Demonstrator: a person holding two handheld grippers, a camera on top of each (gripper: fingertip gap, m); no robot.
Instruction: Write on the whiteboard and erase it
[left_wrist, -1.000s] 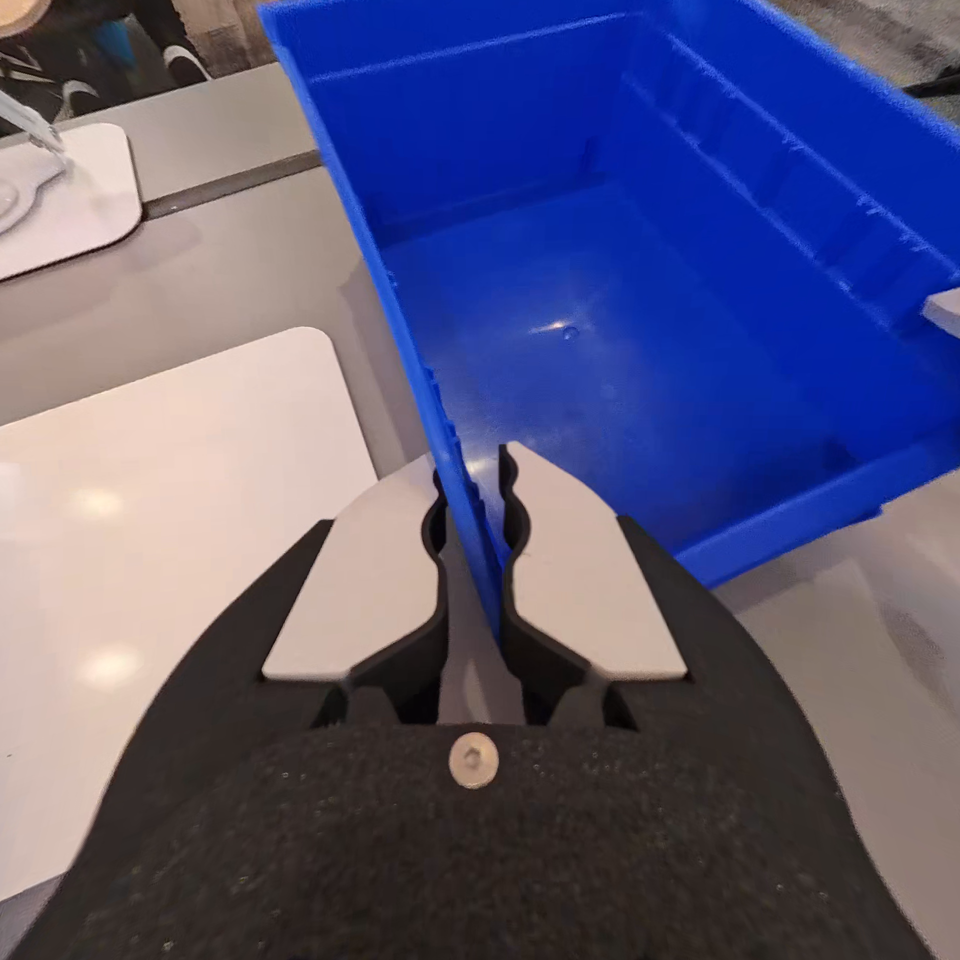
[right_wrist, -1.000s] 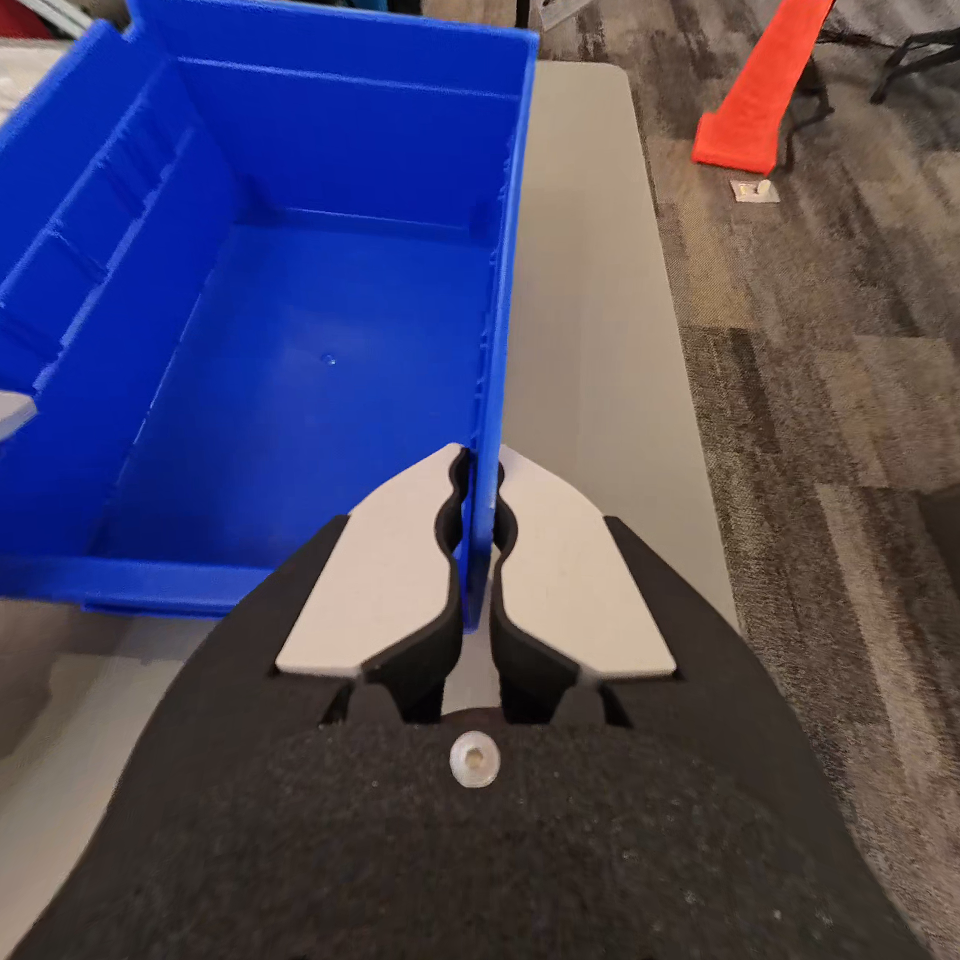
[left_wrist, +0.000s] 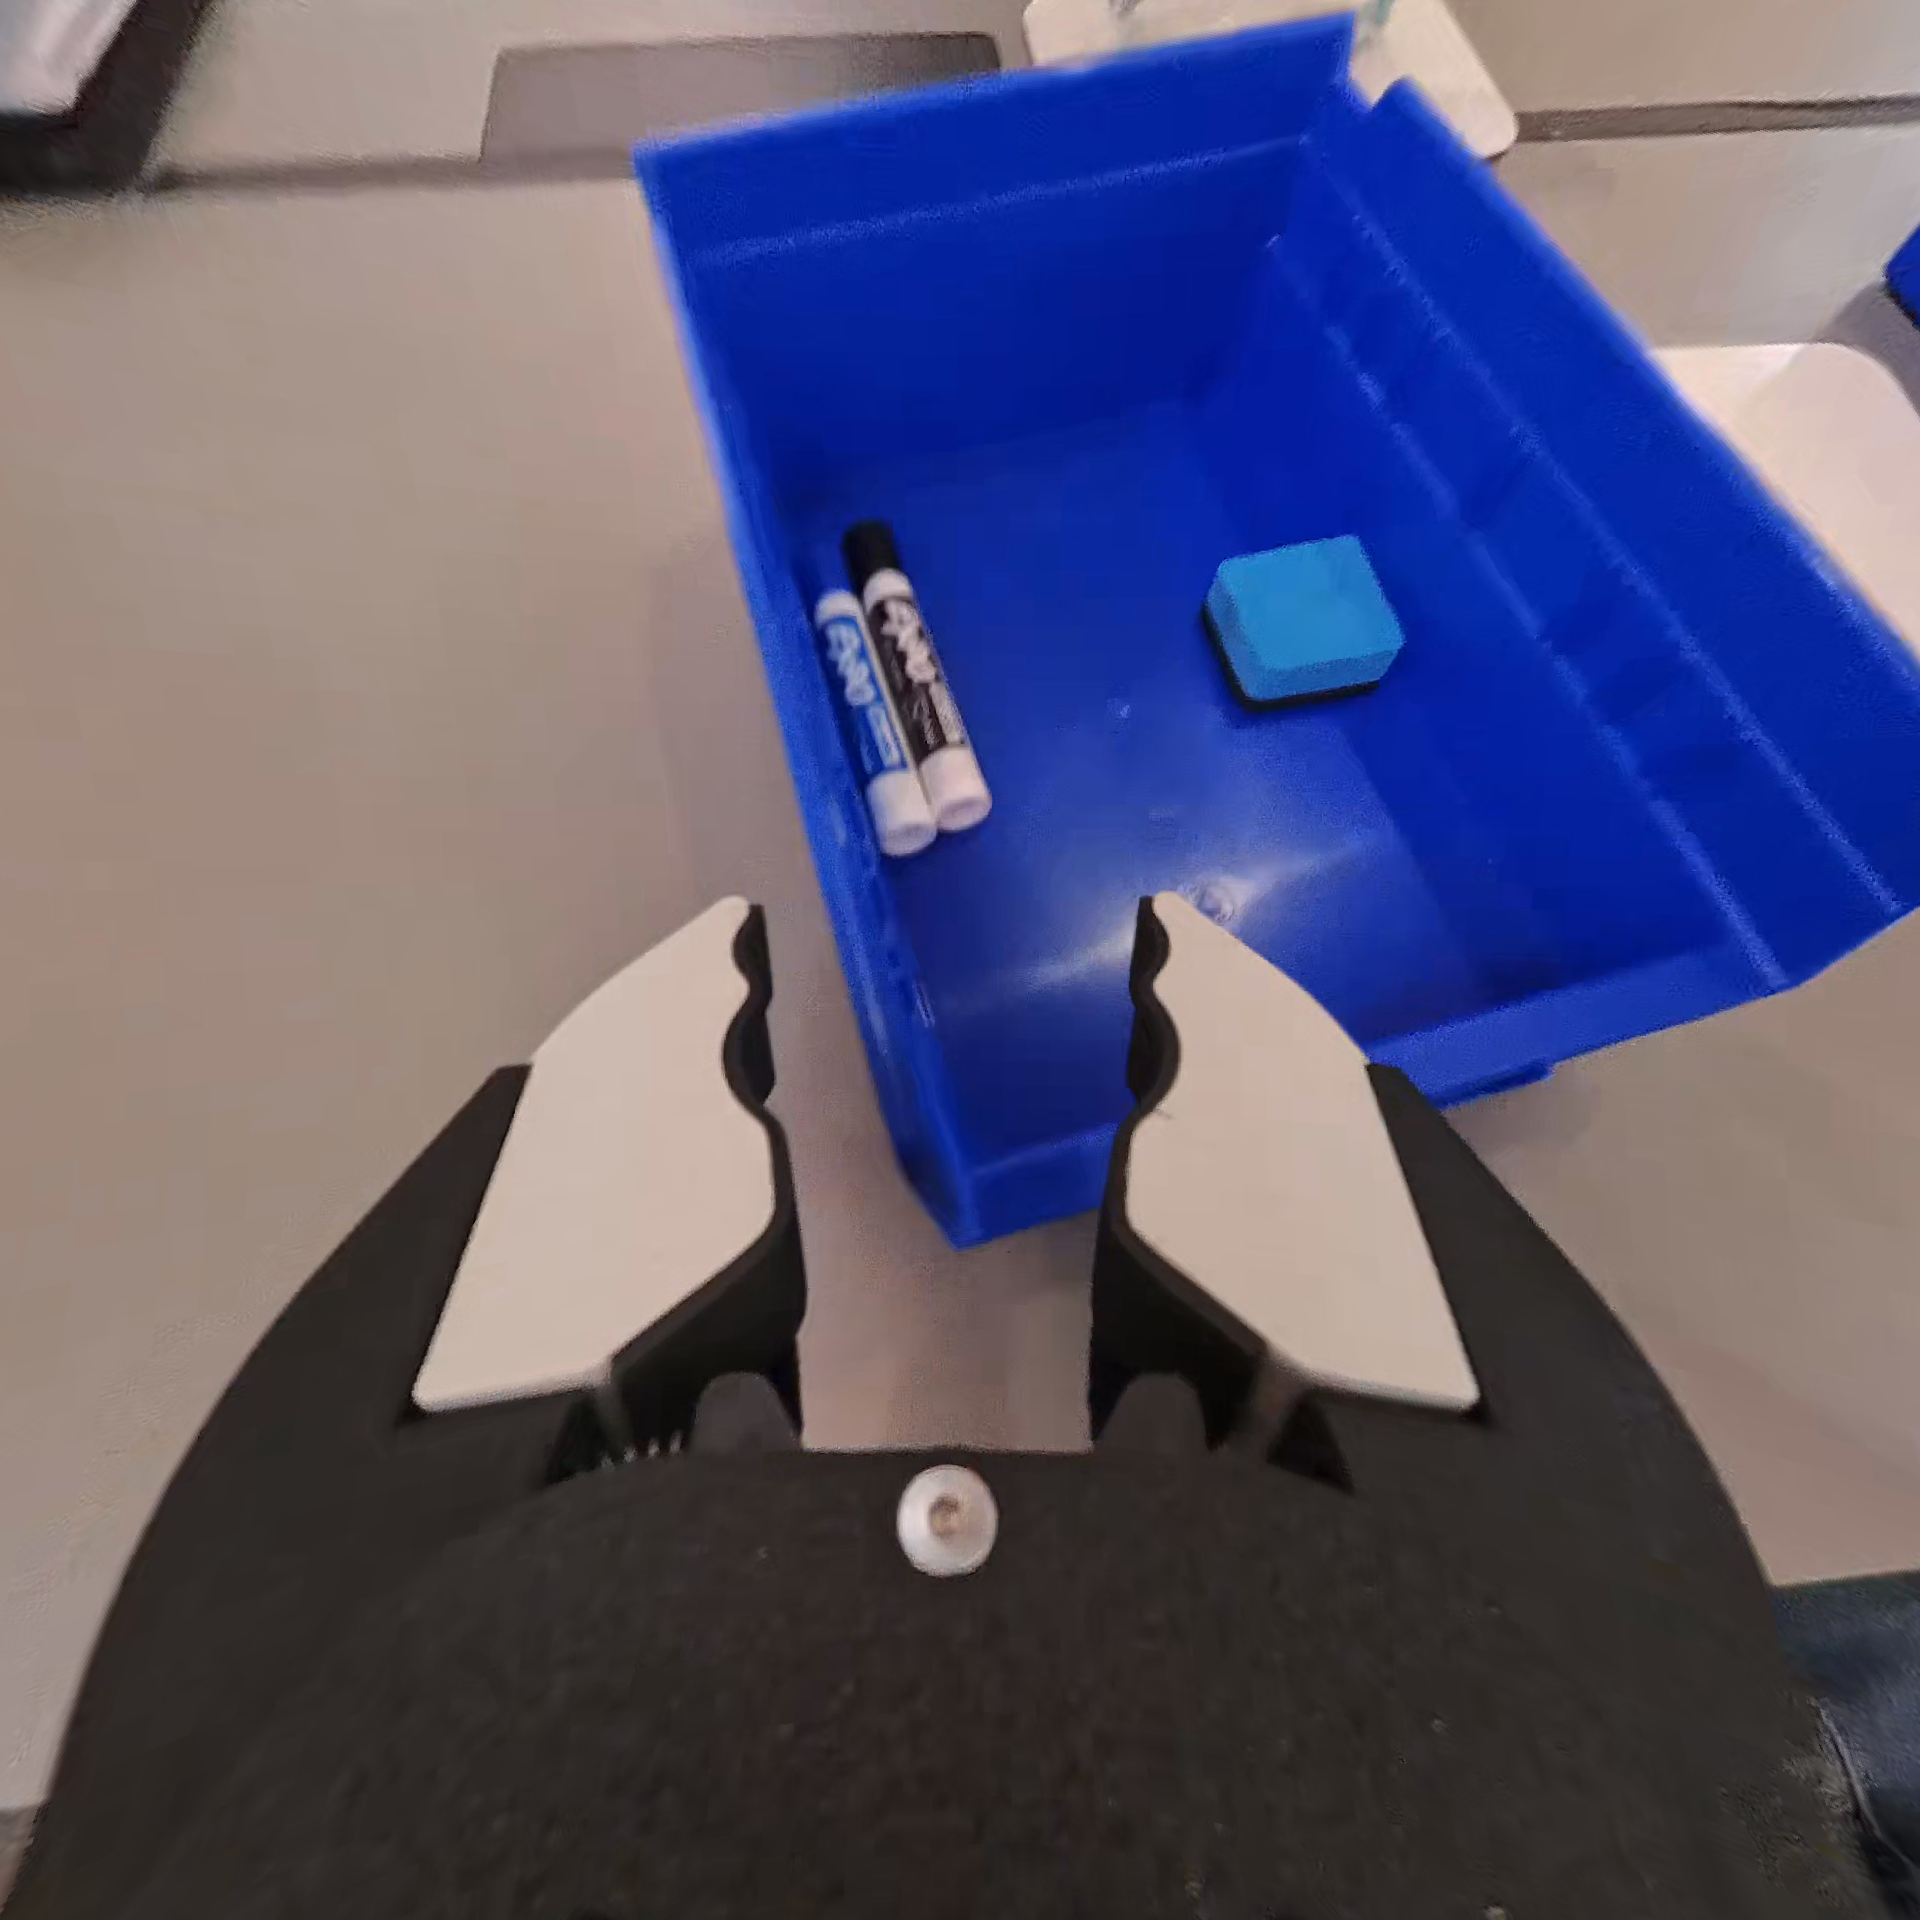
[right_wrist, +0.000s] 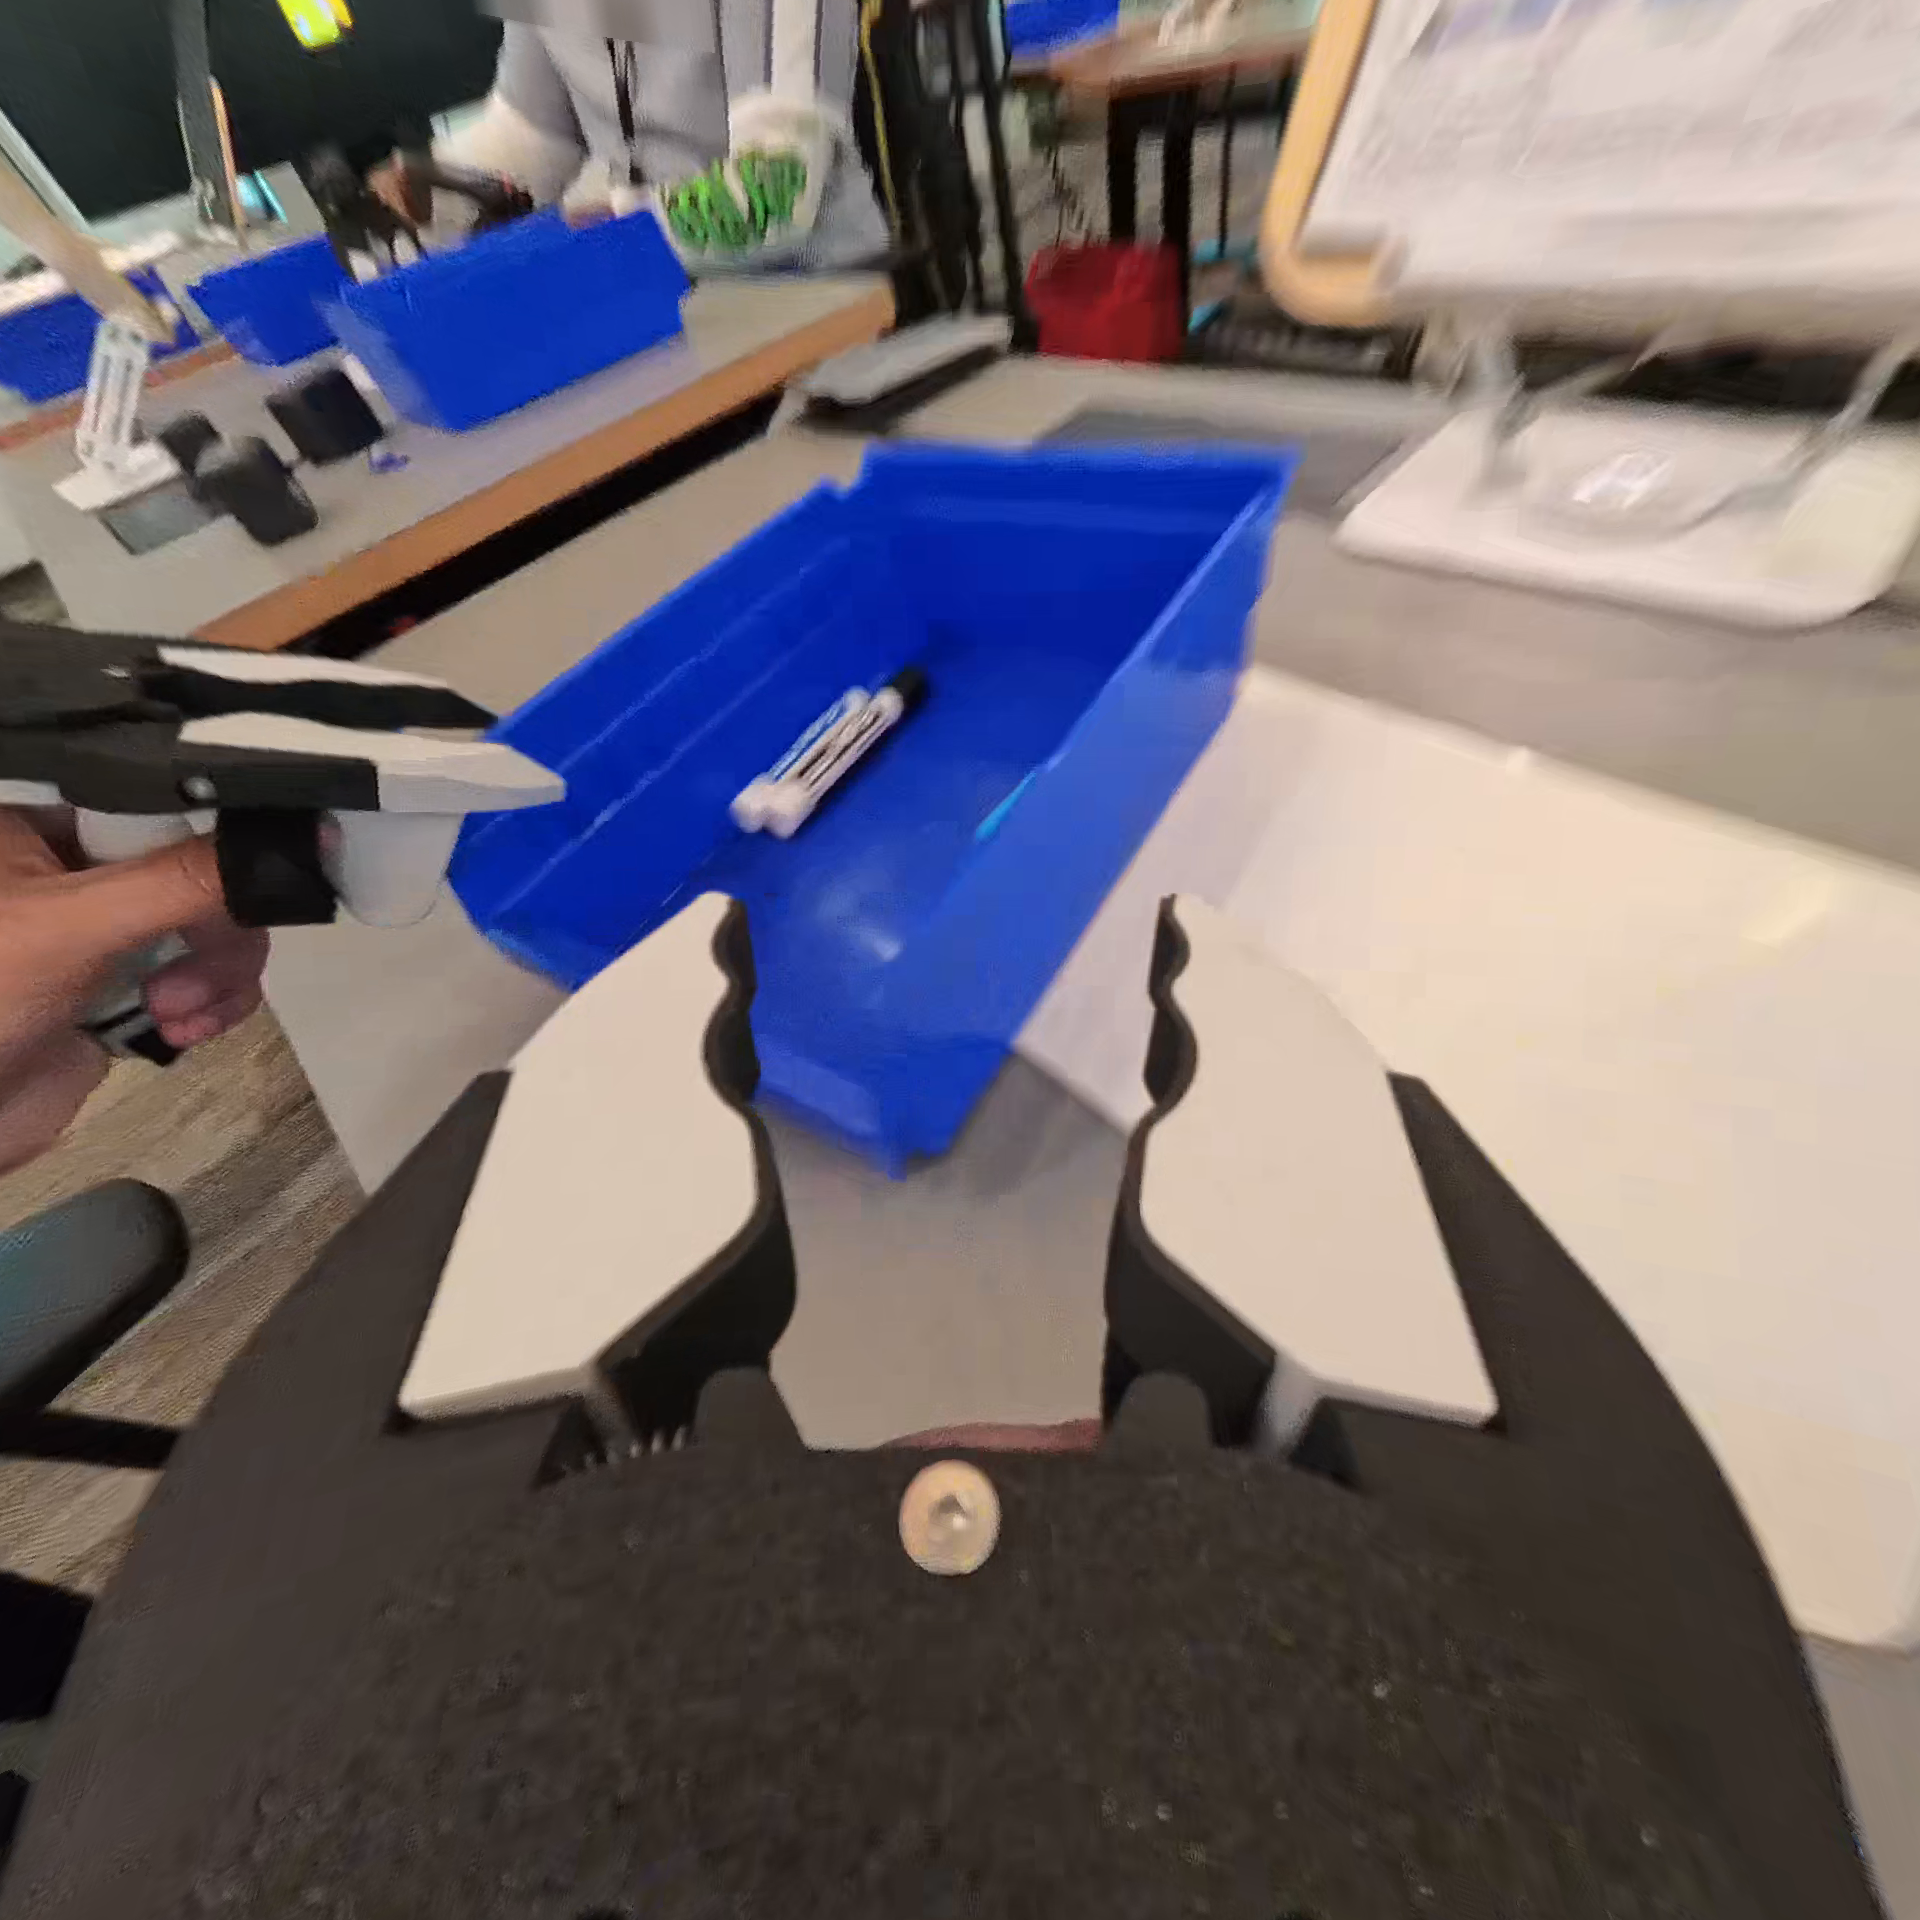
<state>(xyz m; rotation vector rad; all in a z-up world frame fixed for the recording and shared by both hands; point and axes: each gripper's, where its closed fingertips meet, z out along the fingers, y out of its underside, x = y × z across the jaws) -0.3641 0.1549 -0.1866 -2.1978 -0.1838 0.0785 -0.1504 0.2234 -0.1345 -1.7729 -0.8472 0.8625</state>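
A blue bin (left_wrist: 935, 312) stands on the grey table and holds a blue marker (left_wrist: 868, 727), a black marker (left_wrist: 914, 686) side by side against its left wall, and a blue eraser (left_wrist: 1304, 629). My left gripper (left_wrist: 951, 909) is open and empty, over the bin's near left corner. My right gripper (right_wrist: 951, 914) is open and empty, above the bin's (right_wrist: 1174, 727) near end. The markers (right_wrist: 831, 748) show in the right wrist view; the eraser is mostly hidden behind the bin wall. The whiteboard (right_wrist: 1507, 1039) lies flat right of the bin. The left gripper (right_wrist: 525, 756) shows at the bin's left side.
The whiteboard's corner (left_wrist: 1808, 436) shows beyond the bin in the left wrist view. Another white board (right_wrist: 1621, 520) lies farther back. More blue bins (right_wrist: 509, 322) and small devices sit on a table at back left, with a person behind. A chair arm (right_wrist: 83, 1278) is at lower left.
Both grippers were shut on the side walls of an empty bin. Now both are open and drawn back, and the bin holds two markers and an eraser.
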